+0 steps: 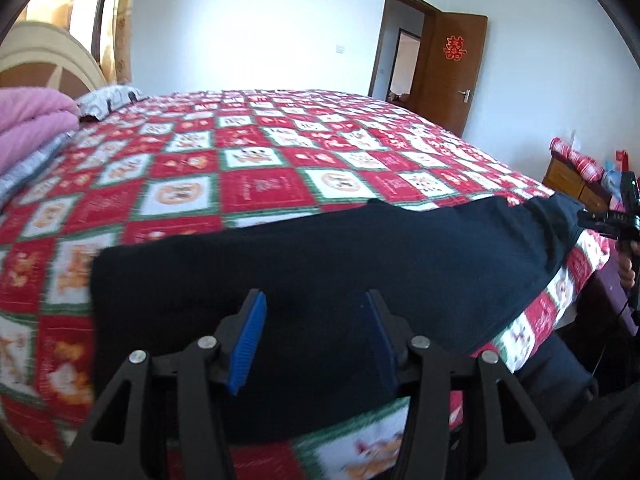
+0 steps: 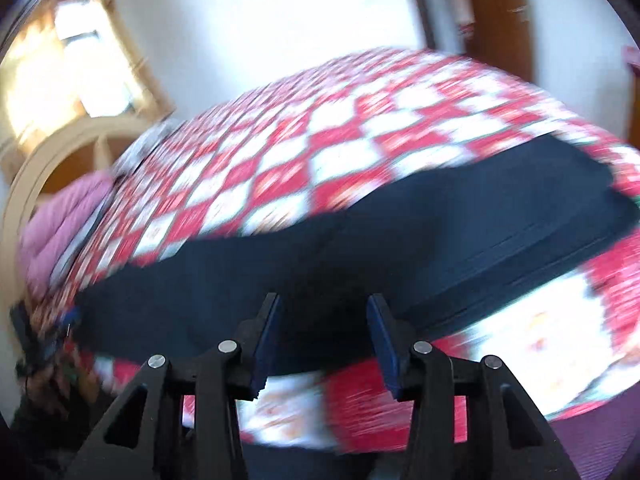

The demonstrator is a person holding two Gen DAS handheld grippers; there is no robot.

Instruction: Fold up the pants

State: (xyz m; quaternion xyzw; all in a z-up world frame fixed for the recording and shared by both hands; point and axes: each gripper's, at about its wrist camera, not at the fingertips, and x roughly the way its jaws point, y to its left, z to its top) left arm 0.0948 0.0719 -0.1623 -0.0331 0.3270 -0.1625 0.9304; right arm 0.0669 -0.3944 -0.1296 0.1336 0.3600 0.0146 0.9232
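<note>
Dark navy pants (image 1: 320,256) lie as a long flat band along the near edge of the bed. They also show in the blurred right wrist view (image 2: 360,248). My left gripper (image 1: 316,304) is open, its blue pads over the left part of the pants, holding nothing. My right gripper (image 2: 322,308) is open over the pants near their middle, holding nothing. The right gripper also shows at the far right of the left wrist view (image 1: 612,216), beside the pants' right end.
The bed has a red and white checkered quilt (image 1: 256,168). A pink blanket (image 1: 32,124) and a pillow (image 1: 108,100) lie at the headboard end. A wooden cabinet (image 1: 576,180) stands beyond the bed's right corner. An open brown door (image 1: 452,72) is behind.
</note>
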